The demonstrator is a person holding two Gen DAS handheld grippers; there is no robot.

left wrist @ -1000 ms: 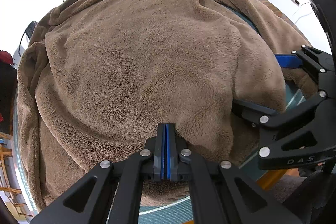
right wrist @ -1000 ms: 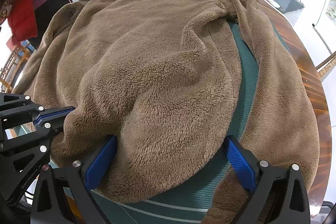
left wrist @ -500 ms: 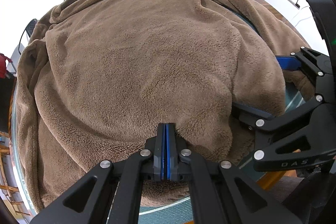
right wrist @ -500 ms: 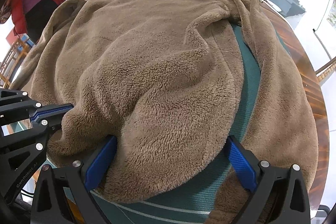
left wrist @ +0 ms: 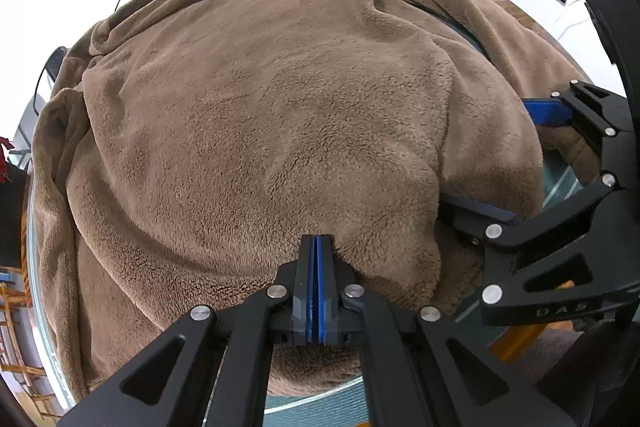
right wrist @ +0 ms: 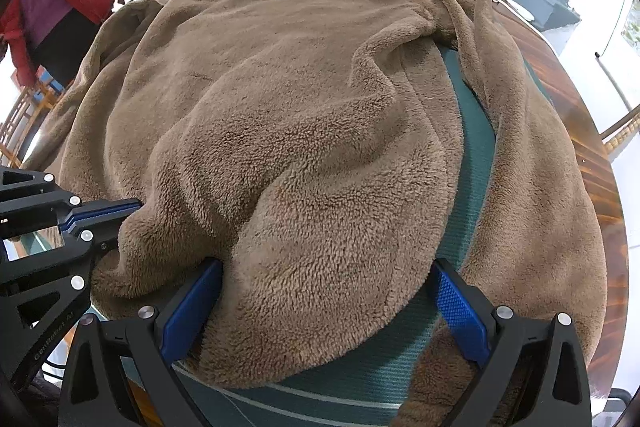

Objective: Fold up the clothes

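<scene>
- Your left gripper [left wrist: 317,247] has its jaws clamped on the brown fleece sweatshirt [left wrist: 280,131] hem at 6 o'clock.
- Your right gripper [right wrist: 320,291] jaws are spread wide, straddling the hem.
- The sweatshirt lies across the table [right wrist: 592,163], over a green mat [right wrist: 468,163].
</scene>
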